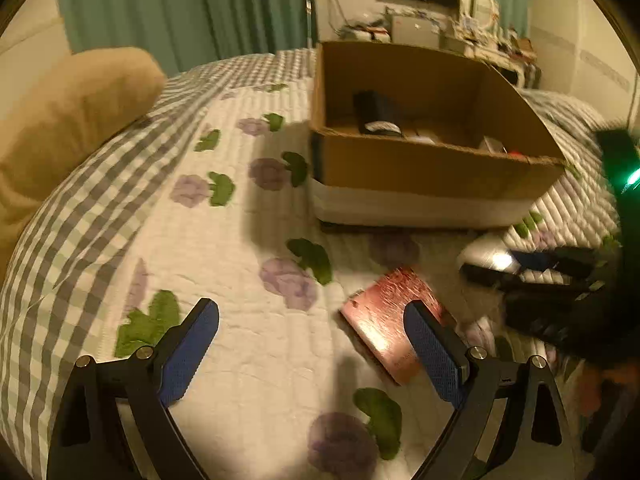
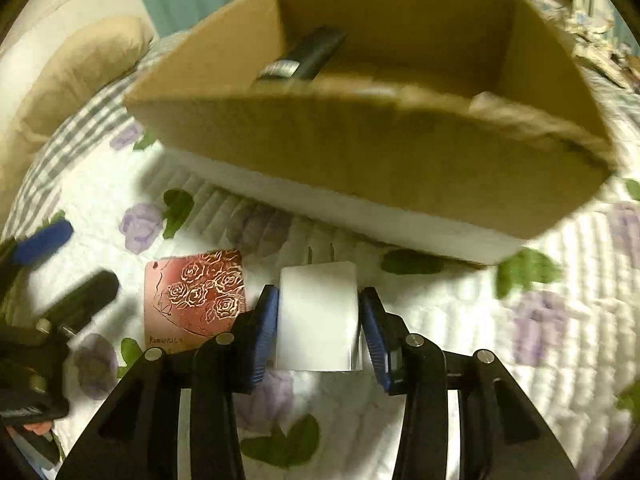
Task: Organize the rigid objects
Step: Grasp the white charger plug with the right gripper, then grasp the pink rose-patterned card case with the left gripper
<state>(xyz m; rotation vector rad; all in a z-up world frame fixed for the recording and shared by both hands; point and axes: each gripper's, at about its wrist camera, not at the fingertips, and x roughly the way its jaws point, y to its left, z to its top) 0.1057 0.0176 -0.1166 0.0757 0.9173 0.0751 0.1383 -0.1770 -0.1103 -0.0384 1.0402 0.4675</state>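
Observation:
A white plug-in charger [image 2: 316,316] lies on the flowered quilt, prongs toward the cardboard box [image 2: 360,152]. My right gripper [image 2: 320,293] is shut on it, blue pads against its two sides. A red card with gold roses [image 2: 196,296] lies just left of the charger. In the left wrist view my left gripper [image 1: 311,309] hangs open over the quilt with nothing between its fingers; the red card [image 1: 384,312] sits by its right finger. The charger [image 1: 488,254] and right gripper [image 1: 532,264] appear blurred at the right. The box [image 1: 420,168] holds a black device [image 1: 374,114] and small items.
A tan pillow [image 1: 72,120] lies at the far left of the bed. Green curtains hang behind, and a cluttered desk [image 1: 480,36] stands past the box. The quilt [image 1: 240,240] spreads flat around both grippers.

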